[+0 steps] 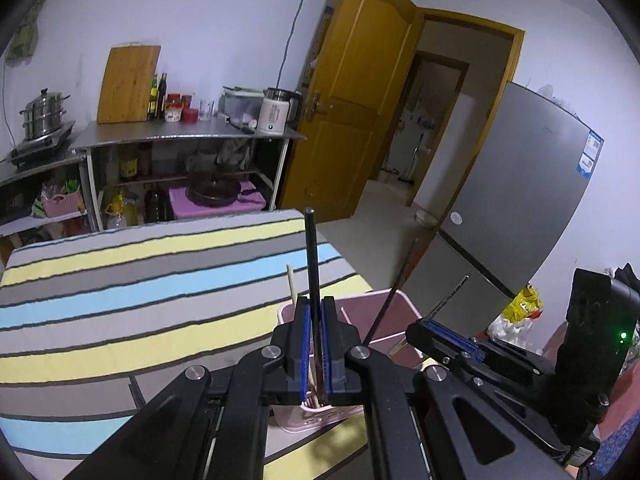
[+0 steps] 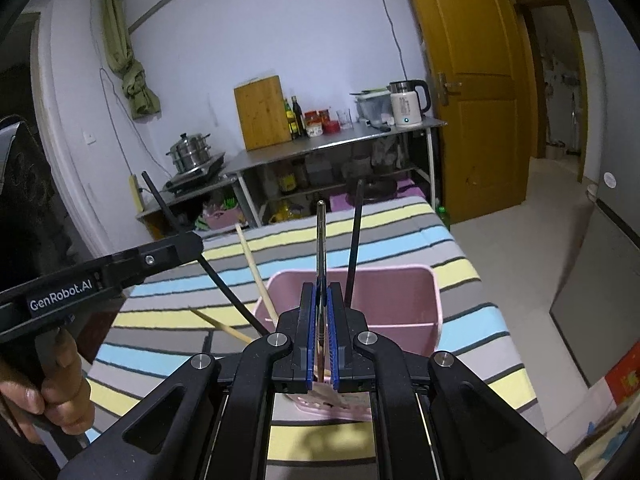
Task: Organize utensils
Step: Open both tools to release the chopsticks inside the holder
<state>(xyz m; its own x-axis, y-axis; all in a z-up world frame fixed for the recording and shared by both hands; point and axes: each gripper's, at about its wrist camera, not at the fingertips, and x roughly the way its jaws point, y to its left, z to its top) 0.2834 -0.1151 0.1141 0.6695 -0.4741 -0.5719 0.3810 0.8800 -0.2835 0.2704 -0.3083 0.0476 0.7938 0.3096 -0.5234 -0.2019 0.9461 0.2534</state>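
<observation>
Here, low in each frame over the pink bin, the left gripper clamps a black chopstick and the right gripper a metal chopstick.

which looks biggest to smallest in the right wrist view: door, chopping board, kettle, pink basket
1. door
2. pink basket, inflated by nearness to the camera
3. chopping board
4. kettle

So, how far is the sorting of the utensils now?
Done: some chopsticks already stand in the pink basket. In hand: the left gripper holds a black chopstick, the right gripper a metal one. Left: dropping both in.
</observation>
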